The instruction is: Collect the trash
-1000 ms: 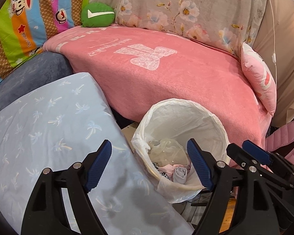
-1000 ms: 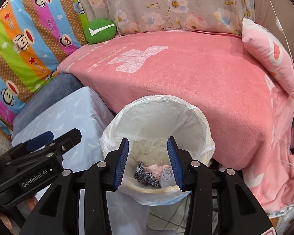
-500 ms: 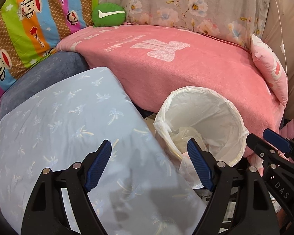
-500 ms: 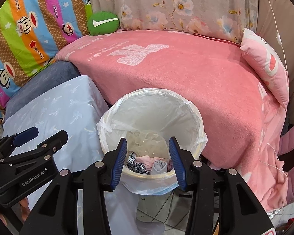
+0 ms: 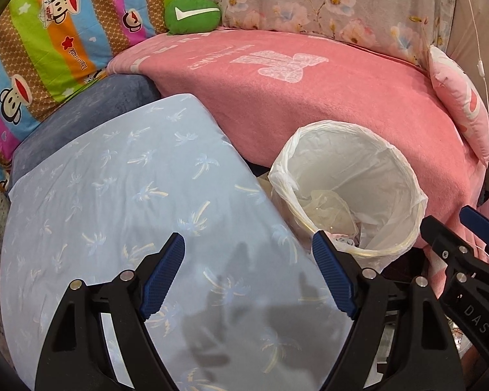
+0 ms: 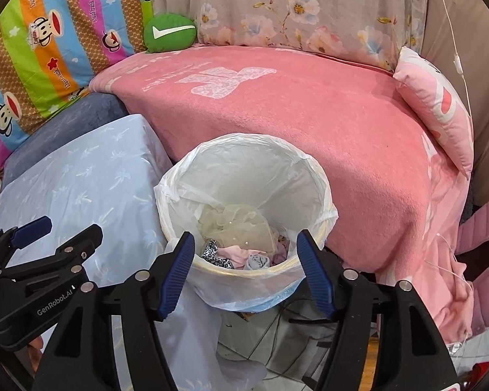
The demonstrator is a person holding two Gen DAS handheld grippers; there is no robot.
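Bin (image 6: 244, 202) lined with white bag, wedged between blue sheet (image 6: 81, 182) and pink blanket (image 6: 309, 110); crumpled cloth and wrappers (image 6: 241, 244) at bottom. Right gripper (image 6: 244, 270) above near rim, fingers apart, empty. Left gripper (image 5: 247, 273) over blue sheet, fingers wide apart, empty.

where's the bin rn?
In the right wrist view the bin sits low centre, just past the open right tool, between the blue cushion on its left and the pink blanket behind and to its right.
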